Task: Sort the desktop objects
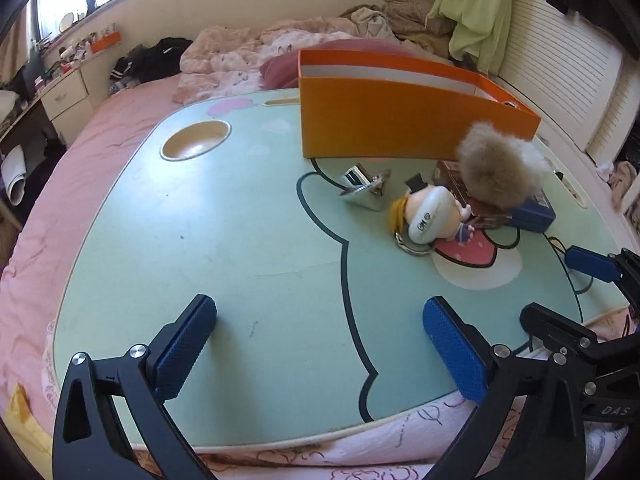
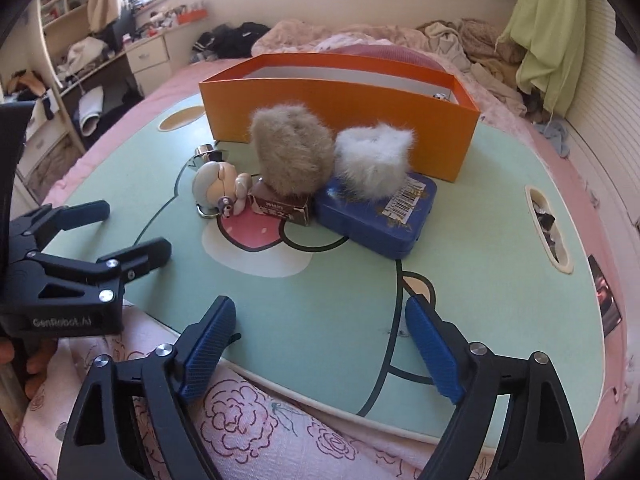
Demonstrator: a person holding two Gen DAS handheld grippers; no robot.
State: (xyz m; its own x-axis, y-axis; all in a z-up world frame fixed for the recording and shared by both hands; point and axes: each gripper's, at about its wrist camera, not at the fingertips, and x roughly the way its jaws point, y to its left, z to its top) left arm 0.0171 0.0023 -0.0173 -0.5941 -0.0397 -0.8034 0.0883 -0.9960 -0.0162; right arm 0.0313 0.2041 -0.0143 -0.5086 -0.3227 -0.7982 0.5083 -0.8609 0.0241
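Both the left gripper (image 1: pixel 320 344) and the right gripper (image 2: pixel 320 348) stand wide and empty over the lap table's (image 1: pixel 240 240) near edge; the doll keychain (image 2: pixel 218 188), fur pompoms (image 2: pixel 294 156), blue tin (image 2: pixel 376 216) cluster beyond, before the orange box (image 2: pixel 340 112) at the far edge

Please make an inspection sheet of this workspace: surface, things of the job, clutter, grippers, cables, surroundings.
Surface: green lap table with cartoon print, set on a pink bed.
Job's things: open orange box; brown fur pompom on a small brown carton; white fur pompom on a blue tin; doll keychain lying down; small metal object.
Clutter: nothing seen elsewhere on the table.
Grippers: left gripper open, empty; right gripper open, empty.
Cables: thin dark cord at the table's right edge.
Surroundings: rumpled bedding, untidy desk.
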